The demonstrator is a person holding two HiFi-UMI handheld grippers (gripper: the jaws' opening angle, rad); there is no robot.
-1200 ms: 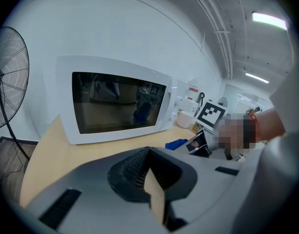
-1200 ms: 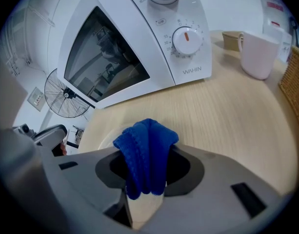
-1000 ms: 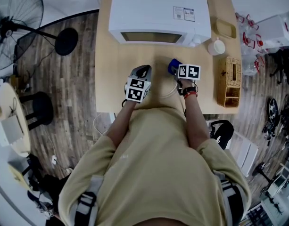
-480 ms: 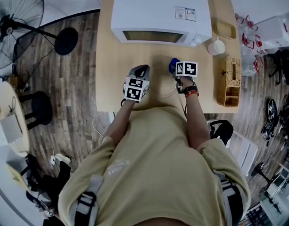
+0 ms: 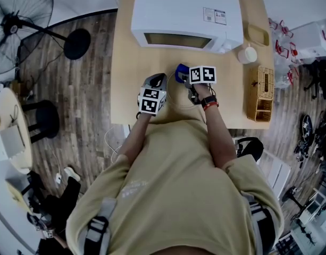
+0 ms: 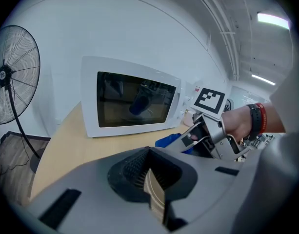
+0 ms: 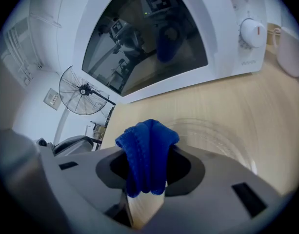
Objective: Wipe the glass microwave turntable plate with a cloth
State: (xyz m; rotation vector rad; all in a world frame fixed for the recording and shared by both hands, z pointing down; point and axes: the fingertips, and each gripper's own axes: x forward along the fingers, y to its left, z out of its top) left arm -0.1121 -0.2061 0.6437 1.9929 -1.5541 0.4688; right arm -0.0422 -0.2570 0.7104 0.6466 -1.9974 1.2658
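**Head view:** The R gripper (image 5: 188, 79) has slid toward 9 o'clock vs a sec ago, carrying the blue cloth (image 5: 180, 72) w/ it. It was right of the table (image 5: 130, 62) centre and now sits close to the L gripper (image 5: 158, 80), which has barely shifted. The glass turntable plate (image 5: 174, 94) is only a faint clear disc on the wood btwn the two tools, at 6 o'clock of the white microwave (image 5: 186, 15). That sideways sweep reads as one wiping stroke across the plate, so wiping looks underway, not finished.

**Left gripper view:** The L gripper (image 6: 150, 179) has its jaws pressed together, w/ nothing visible btwn them. I can't make out a glass rim here. At approx 2 o'clock the R gripper (image 6: 208, 133) shows close by w/ the cloth (image 6: 169, 140) low at its tip. The microwave (image 6: 134, 104) stands at 12 o'clock, door closed.

**Right gripper view:** The R gripper (image 7: 145, 199) is pinching the cloth (image 7: 147, 150), and a folded wad bulges out above the jaws. The plate (image 7: 215, 130) lies flat on the table just ahead, toward 2 o'clock, w/ its ringed rim showing faintly. The microwave (image 7: 154, 43) is beyond. I can't confirm cloth-to-glass contact from here — the wad hides it.
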